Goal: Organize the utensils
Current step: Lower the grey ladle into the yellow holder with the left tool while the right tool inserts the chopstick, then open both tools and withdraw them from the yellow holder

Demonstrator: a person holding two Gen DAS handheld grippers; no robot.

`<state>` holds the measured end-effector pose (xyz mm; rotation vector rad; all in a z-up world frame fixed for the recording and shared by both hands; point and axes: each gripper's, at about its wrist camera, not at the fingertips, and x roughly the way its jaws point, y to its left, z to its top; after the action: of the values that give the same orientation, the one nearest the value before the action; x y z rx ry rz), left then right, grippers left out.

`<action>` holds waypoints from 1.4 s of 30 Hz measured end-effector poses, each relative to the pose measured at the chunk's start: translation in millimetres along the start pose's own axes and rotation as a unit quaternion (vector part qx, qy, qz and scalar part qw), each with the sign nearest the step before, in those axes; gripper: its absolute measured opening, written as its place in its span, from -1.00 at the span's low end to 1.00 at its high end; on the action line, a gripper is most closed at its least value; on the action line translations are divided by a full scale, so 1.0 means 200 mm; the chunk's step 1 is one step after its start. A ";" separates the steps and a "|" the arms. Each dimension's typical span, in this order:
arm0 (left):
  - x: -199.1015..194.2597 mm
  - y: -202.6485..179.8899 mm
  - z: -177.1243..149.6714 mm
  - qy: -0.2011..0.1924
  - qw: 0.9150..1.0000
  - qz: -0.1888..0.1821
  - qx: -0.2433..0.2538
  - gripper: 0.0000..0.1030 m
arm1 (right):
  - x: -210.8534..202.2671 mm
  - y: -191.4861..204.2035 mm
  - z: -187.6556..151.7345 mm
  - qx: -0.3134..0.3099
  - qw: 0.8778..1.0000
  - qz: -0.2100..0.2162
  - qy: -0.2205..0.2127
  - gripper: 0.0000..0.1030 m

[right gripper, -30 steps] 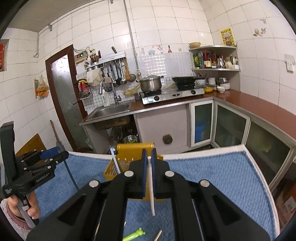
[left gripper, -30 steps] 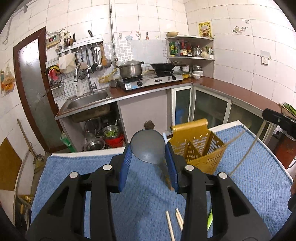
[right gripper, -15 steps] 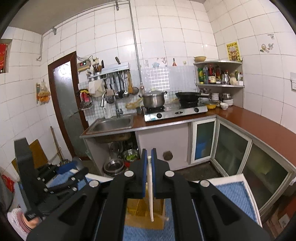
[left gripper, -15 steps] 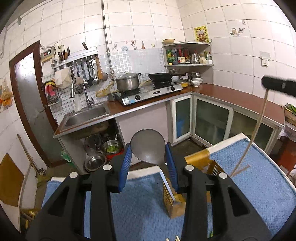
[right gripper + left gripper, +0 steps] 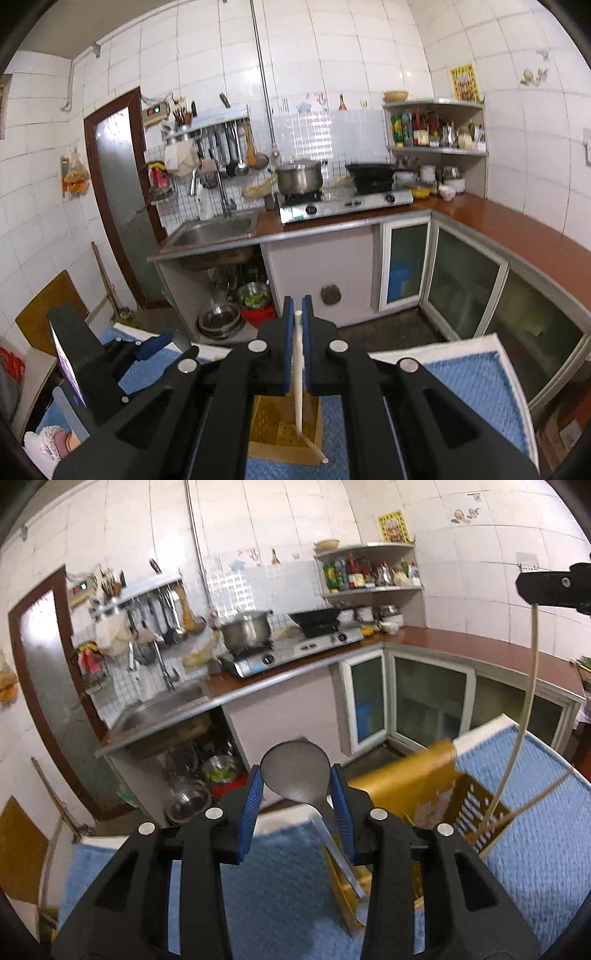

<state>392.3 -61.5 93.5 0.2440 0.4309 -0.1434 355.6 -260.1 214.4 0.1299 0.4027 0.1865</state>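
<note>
- Left gripper (image 5: pixel 295 794) is gripping a grey ladle (image 5: pixel 295 775) by its bowl — jaws wide, handle slanting toward five o'clock into the yellow basket (image 5: pixel 406 794).
- Right gripper (image 5: pixel 298 343) is pinching a pale chopstick (image 5: pixel 297 373) — jaws nearly shut, tip hanging in the basket.

Chopstick (image 5: pixel 298 373) above basket (image 5: pixel 284 428) (on towel (image 5: pixel 476 384))

White-tiled kitchen walls (image 5: pixel 369 55), brown door (image 5: pixel 114 192), steel sink (image 5: pixel 218 229), gas stove (image 5: pixel 343 203), corner shelf (image 5: pixel 436 147)
</note>
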 end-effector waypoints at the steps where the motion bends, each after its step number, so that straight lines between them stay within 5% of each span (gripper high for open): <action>1: 0.01 0.00 -0.02 0.002 1.000 -0.005 -0.003 -0.30 | 0.02 -0.01 -0.02 0.001 1.000 0.001 0.004 -0.91; 9: 0.05 0.02 -0.17 0.023 0.998 -0.035 -0.042 -0.25 | 0.13 -0.03 -0.25 0.003 0.999 0.002 0.035 -0.91; 18: -0.11 0.15 -0.19 0.024 0.992 -0.066 -0.109 0.44 | 0.07 -0.02 -0.32 -0.001 1.000 0.010 0.025 -0.83; 19: -0.14 0.16 -0.19 0.024 0.991 -0.065 -0.114 0.53 | 0.05 -0.01 -0.32 -0.007 1.000 0.009 0.024 -0.74; 20: -0.18 0.18 -0.19 0.023 0.990 -0.065 -0.121 0.63 | 0.04 0.01 -0.31 -0.011 1.000 0.007 0.023 -0.28; 22: -0.24 0.25 -0.20 0.031 0.988 -0.061 -0.135 0.74 | -0.01 0.03 -0.31 -0.016 1.000 -0.007 0.011 0.20; 32: -0.46 0.39 -0.39 0.058 0.986 -0.011 -0.157 0.80 | -0.26 -0.02 -0.45 -0.013 0.998 -0.065 0.010 0.28; 42: -0.51 0.25 -0.63 0.106 0.984 -0.004 -0.145 0.80 | -0.24 -0.06 -0.89 0.009 0.991 -0.107 0.083 0.29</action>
<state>260.0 29.0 35.8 -0.0305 0.6571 -0.0615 241.7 -266.7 67.7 0.0881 0.5802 -0.0191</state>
